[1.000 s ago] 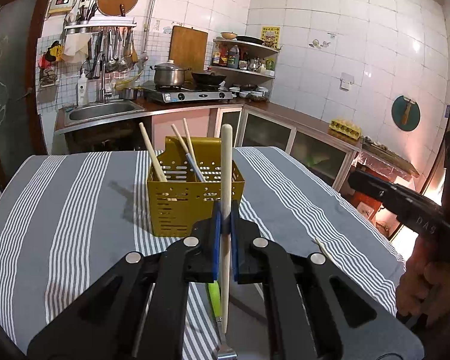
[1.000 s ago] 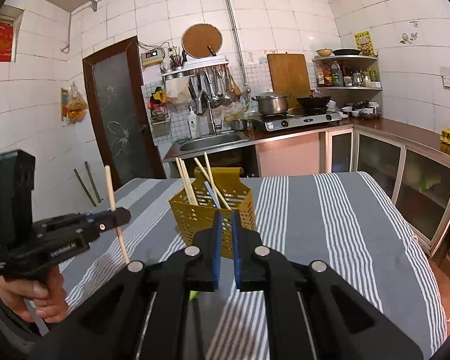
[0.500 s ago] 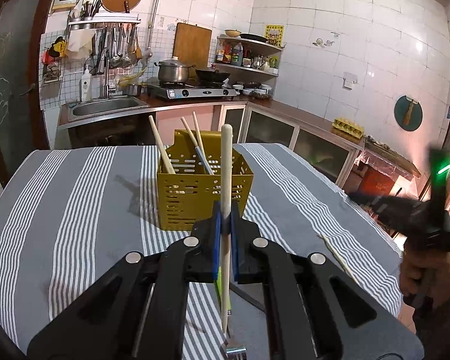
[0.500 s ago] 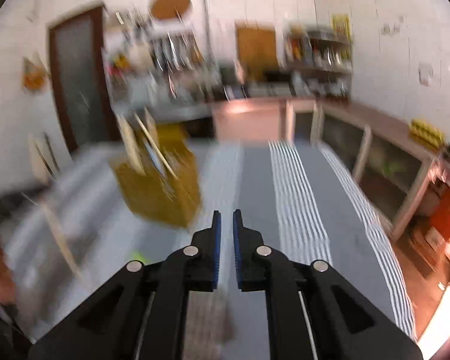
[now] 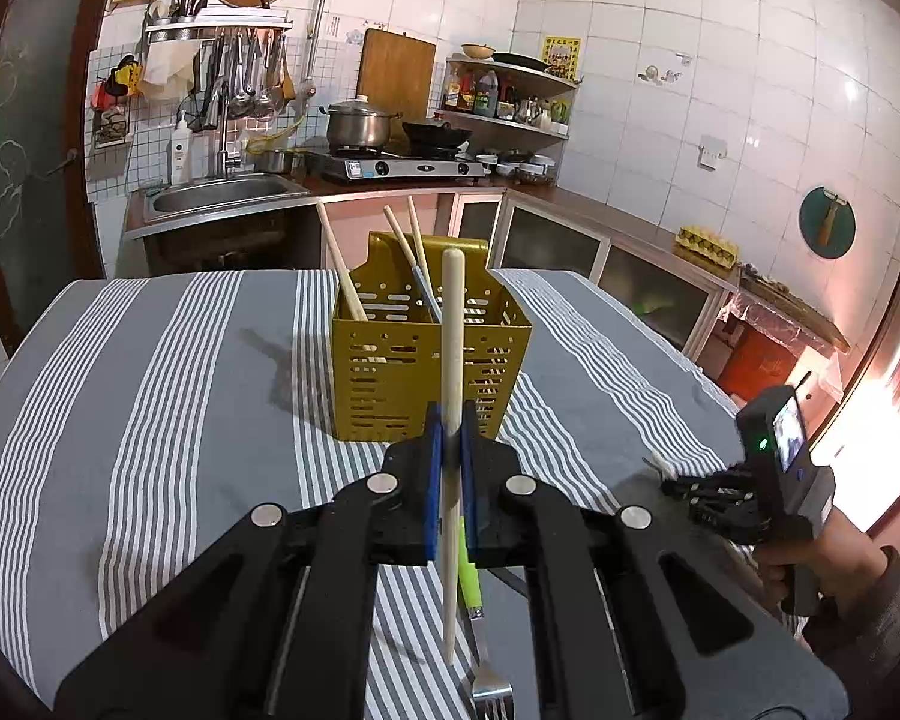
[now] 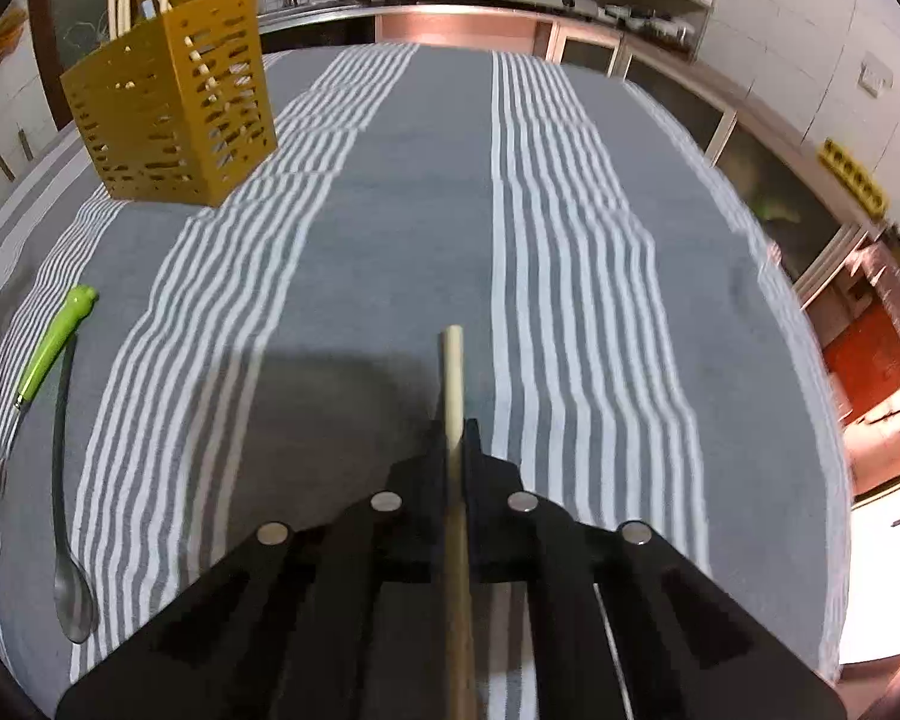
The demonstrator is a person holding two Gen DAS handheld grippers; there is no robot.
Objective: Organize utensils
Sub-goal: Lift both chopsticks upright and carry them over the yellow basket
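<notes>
A yellow slotted utensil holder [image 5: 429, 360] stands on the striped tablecloth with several chopsticks in it; it also shows in the right wrist view [image 6: 168, 102] at top left. My left gripper [image 5: 448, 444] is shut on a wooden chopstick [image 5: 452, 360], held upright just in front of the holder. My right gripper [image 6: 453, 438] is low over the cloth with its jaws closed around another wooden chopstick [image 6: 452, 372] that lies along the fingers. A green-handled fork [image 6: 48, 354] and a metal spoon [image 6: 66, 540] lie on the cloth at the left.
The table [image 6: 420, 192] has a grey and white striped cloth. Its right edge drops off toward low cabinets [image 6: 768, 198]. A kitchen counter with sink and stove [image 5: 390, 168] stands behind the table. The right hand-held gripper [image 5: 768, 480] shows at the table's right edge.
My right gripper swung down from a raised, empty pose to the cloth and now has a chopstick between its jaws. My left gripper moved a little closer to the holder with its chopstick.
</notes>
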